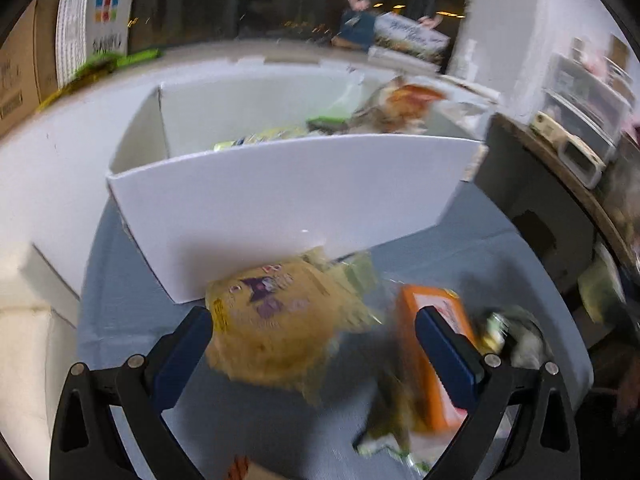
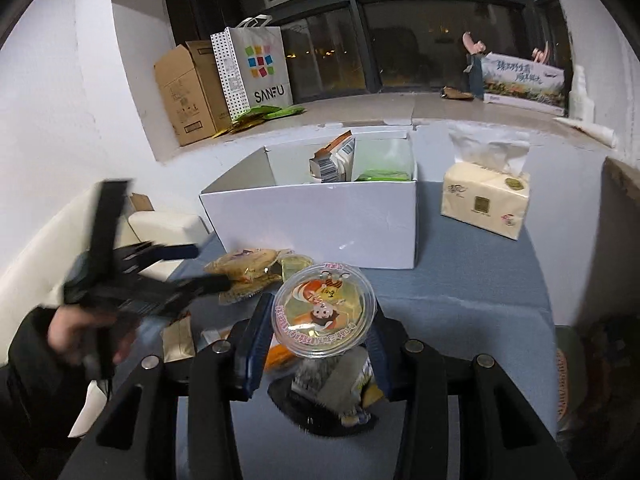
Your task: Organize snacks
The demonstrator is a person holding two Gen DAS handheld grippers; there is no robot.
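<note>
Right hand-held gripper (image 2: 320, 344): closed on the jelly cup (image 2: 325, 312); one blue pad presses each side of the cup wall.
Jelly cup: round, clear plastic, cartoon-printed film lid facing the camera; held above the worktop (image 2: 460, 300), in front of the white box (image 2: 320, 224).
Left hand-held gripper (image 1: 312, 344): jaws spread wide, nothing between the pads; seen blurred at the left edge of the right wrist view, gripped by a hand (image 2: 86, 330) in a dark sleeve.
Yellow snack packet (image 1: 276, 320): lies on the worktop just below the near wall of the white box, between the spread fingers of the left hand-held gripper and beyond their tips; contact not visible.
Orange carton (image 1: 436, 344): lies on the worktop to the right of the yellow snack packet, partly behind the right-side finger of the left hand-held gripper.
White box: open top, standing on the worktop; holds a barcoded packet (image 2: 332, 160) standing upright and a green packet (image 2: 384, 176) lying flat at its right side.
Loose wrappers (image 2: 340, 392): small heap on the worktop under the jelly cup; types not legible.
Tissue pack (image 2: 484, 200): stands on the worktop to the right of the white box, apart from it.
Worktop: blue-grey cloth surface.
Windowsill (image 2: 360, 108): carries a brown cardboard carton (image 2: 188, 88) and a paper shopping bag (image 2: 256, 68) behind the white box.
</note>
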